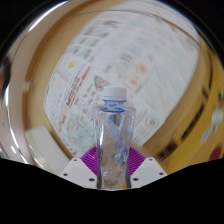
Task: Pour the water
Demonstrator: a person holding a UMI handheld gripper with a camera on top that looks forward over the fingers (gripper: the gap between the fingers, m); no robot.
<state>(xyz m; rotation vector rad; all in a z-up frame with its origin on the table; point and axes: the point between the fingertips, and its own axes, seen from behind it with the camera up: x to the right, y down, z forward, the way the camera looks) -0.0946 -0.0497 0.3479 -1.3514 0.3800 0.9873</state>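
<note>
A clear plastic water bottle (113, 135) with a white cap (116, 93) stands upright between my fingers. My gripper (113, 165) is shut on the bottle's lower body, and both purple pads (92, 160) press against its sides. The bottle's base is hidden below the fingers. Behind it lies a large sheet printed with pictures and text (120, 60).
A pale wooden surface (40, 70) curves around the printed sheet. Beyond my right finger sit a yellow patch (185, 150) and some small blue and white shapes (212, 122), too small to make out.
</note>
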